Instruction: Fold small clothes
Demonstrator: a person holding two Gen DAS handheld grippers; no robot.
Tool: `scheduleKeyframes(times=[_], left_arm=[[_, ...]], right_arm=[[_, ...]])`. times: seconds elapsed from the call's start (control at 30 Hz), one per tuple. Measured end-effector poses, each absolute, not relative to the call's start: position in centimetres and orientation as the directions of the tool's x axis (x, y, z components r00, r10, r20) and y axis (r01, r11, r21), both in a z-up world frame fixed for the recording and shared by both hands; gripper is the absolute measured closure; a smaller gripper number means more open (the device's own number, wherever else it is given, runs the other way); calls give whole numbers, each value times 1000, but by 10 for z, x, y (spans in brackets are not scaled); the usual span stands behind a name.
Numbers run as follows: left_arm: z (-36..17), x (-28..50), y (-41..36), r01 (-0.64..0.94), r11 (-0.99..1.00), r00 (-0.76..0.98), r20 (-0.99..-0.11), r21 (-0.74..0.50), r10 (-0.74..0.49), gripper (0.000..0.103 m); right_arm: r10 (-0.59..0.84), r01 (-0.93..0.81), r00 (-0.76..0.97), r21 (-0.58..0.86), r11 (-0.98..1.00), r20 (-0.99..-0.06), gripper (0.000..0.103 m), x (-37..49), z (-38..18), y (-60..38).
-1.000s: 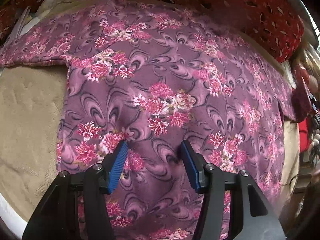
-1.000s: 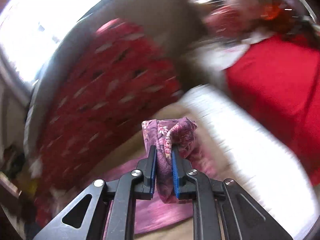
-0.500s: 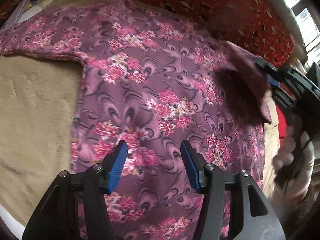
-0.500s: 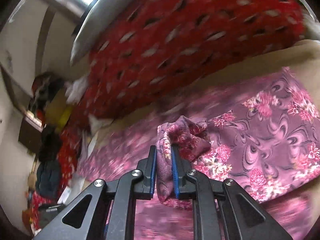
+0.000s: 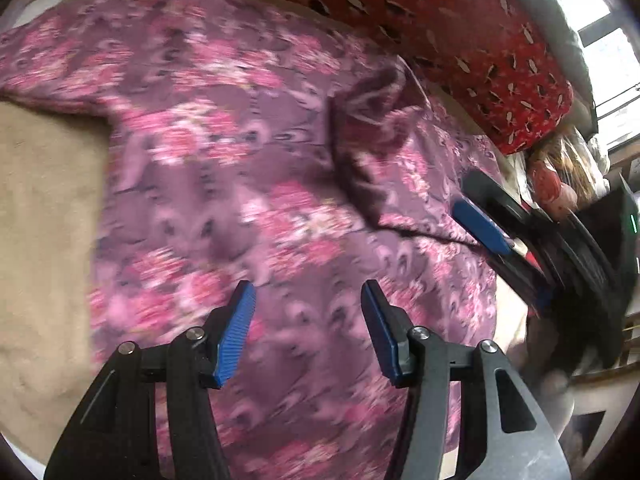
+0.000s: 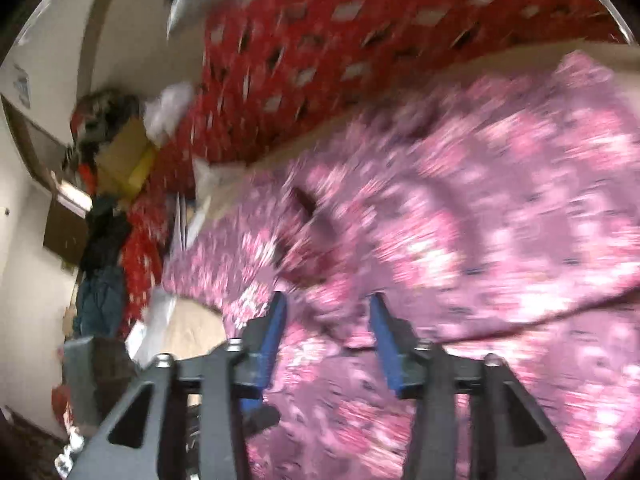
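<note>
A purple garment with pink flowers [image 5: 224, 168] lies spread on a beige blanket [image 5: 44, 216]. One part of it, a folded-over flap [image 5: 384, 148], rests on top of the body at the right. My left gripper [image 5: 306, 300] hovers over the garment's lower middle, open, nothing between its blue pads. My right gripper [image 6: 328, 316] is just above the same garment [image 6: 500, 216]; its jaws are opening and the cloth lies loose under them, no longer pinched. One of its blue pads [image 5: 480, 230] shows at the right of the left wrist view.
A red patterned cushion [image 5: 460, 28] runs along the far side of the blanket. Piled clothes, boxes and papers [image 6: 120, 168] crowd the far left end in the right wrist view. A window [image 5: 608, 48] glows at the upper right.
My right gripper carried a pinched bunch of the garment across over its body, then let it go; the flap now lies on top. My left gripper stayed open and shifted only slightly.
</note>
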State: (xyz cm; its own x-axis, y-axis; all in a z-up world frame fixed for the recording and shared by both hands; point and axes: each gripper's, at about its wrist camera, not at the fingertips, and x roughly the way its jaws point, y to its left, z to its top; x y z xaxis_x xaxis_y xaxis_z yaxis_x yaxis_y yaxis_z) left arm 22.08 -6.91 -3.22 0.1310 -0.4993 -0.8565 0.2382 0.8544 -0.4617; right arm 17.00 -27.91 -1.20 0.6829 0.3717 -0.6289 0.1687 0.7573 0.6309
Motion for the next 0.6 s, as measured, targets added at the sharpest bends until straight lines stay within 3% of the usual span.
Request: scheduleKeyframes(times=[0.4,0.47,0.5,0.53,0.6], left_arm=[[-38,265,-122,91,899,164,-885,-427,-437,50],[-36,268,-119,70,903,179,-885,-423,-429,60],[-34,270,-118,75,906,189,-887,-416,-422,84],[-32,271,-116,82,909,193,-889,-408,-416,92],[-22,272,-101,73,907,244,-875,-414,-418,93]], right_arm=[[252,345,758,697,628,-602,50,74,-30,-399],[234,359,773,710,606,-590,50,66,-30,-413],[224,365,778,713,599,-587,50,65,-30,-417],[212,372,785,717,590,-582,50,62,-30,-423],[192,383,798,728,569,-571,50,56,-30,-436]])
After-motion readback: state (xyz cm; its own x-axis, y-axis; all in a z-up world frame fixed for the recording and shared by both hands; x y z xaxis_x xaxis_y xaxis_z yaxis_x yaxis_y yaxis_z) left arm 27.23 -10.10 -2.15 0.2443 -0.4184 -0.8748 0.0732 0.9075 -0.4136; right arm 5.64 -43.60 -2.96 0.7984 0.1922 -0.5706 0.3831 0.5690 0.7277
